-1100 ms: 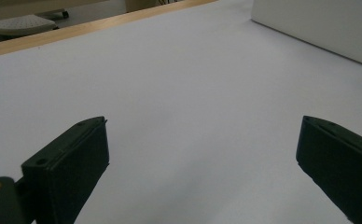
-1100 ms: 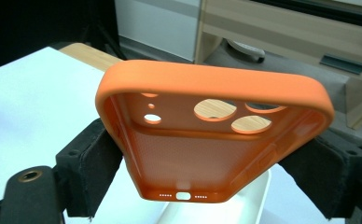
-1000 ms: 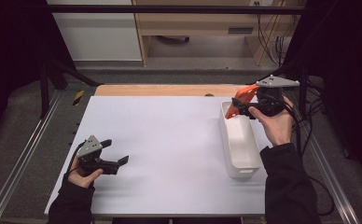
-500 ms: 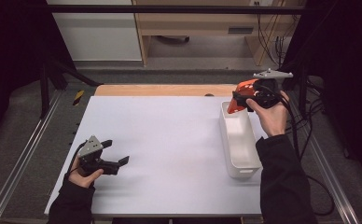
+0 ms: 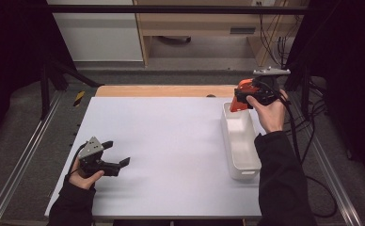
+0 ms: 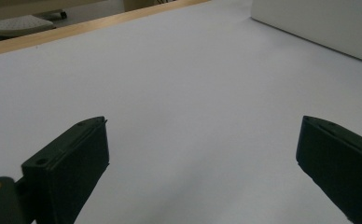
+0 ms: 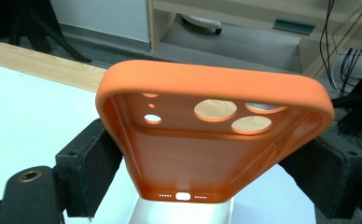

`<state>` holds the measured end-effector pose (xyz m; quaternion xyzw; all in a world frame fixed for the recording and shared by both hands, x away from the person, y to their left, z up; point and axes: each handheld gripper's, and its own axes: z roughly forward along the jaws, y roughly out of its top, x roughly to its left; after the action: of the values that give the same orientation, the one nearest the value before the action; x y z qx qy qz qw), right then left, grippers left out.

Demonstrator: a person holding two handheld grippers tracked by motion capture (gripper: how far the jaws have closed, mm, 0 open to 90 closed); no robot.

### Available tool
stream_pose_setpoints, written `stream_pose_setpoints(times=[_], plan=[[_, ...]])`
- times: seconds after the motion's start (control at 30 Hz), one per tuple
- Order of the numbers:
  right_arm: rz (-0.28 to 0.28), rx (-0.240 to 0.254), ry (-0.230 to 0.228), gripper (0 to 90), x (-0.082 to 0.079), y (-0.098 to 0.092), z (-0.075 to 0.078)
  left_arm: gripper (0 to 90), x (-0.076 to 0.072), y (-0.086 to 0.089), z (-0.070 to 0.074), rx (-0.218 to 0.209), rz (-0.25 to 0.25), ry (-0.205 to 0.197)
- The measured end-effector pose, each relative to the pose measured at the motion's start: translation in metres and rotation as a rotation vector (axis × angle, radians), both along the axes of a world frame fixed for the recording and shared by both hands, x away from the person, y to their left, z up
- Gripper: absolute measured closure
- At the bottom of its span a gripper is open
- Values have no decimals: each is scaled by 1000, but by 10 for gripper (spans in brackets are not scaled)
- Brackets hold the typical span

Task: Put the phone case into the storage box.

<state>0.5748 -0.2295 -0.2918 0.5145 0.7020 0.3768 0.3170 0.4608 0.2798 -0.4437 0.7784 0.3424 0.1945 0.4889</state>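
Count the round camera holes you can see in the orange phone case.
3 large ones in the orange phone case that the right gripper clamps: one at the middle, one to its right by the rim, one below them. Smaller openings lie to their left.

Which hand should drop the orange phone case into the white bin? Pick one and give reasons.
Right. The right gripper is already shut on the orange phone case and sits over the far end of the white bin. The left gripper rests open at the table's near left, holding nothing.

One orange phone case [image 7: 207,140], one white bin [image 5: 239,141] on one counter [image 5: 171,141], and two hand-held grippers.
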Motion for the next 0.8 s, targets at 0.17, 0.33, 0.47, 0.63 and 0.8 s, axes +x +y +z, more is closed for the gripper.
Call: stream_pose_setpoints(times=[0.17, 0.33, 0.47, 0.63, 0.8], plan=[[-16, -5, 23, 157, 7, 3, -4, 20, 0, 0, 0, 1, 0, -1], [-39, -9, 47, 157, 15, 5, -9, 20, 0, 1, 0, -2, 2, -3], [-45, -17, 57, 157, 20, 8, -13, 20, 1, 1, -1, 3, 2, -1], [-51, -27, 71, 156, 25, 11, -19, 20, 0, 1, -1, 6, -2, -2], [-60, -26, 80, 156, 30, 13, -23, 20, 1, 1, 0, 3, 1, -4]])
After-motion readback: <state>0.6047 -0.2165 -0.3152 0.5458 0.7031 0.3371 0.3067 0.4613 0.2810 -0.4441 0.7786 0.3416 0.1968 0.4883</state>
